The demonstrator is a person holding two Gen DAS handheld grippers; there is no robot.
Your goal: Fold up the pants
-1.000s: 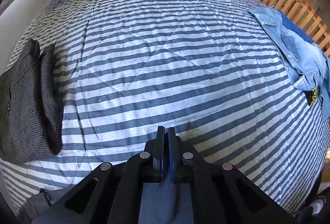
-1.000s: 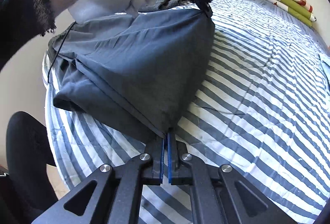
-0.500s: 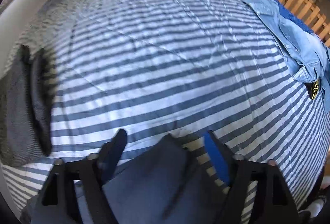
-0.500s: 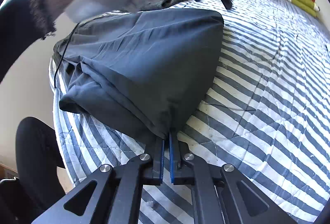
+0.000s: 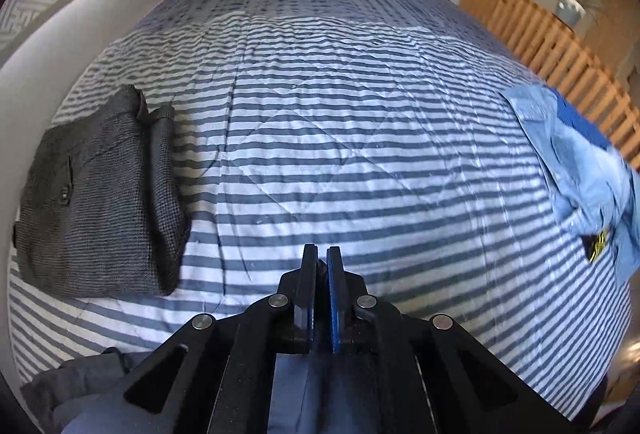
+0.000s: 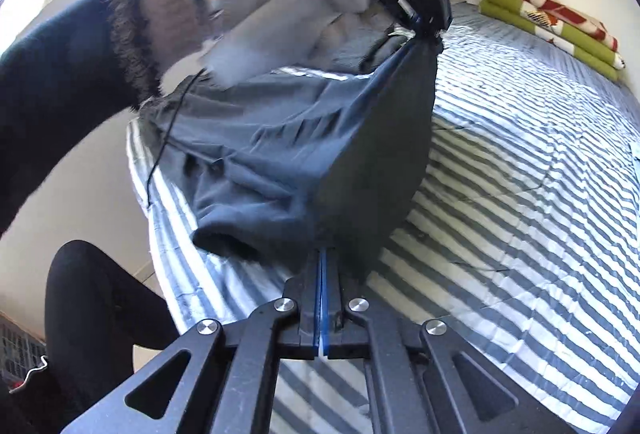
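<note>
Both grippers, left and right, clamp the pants; the left's jaws just re-closed. Corners should rise level, cloth taut.

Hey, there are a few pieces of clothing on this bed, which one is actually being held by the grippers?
The dark blue-grey pants, pinched at two corners by both grippers. The grey checked trousers lie folded and the light denim garment lies loose, both untouched.
</note>
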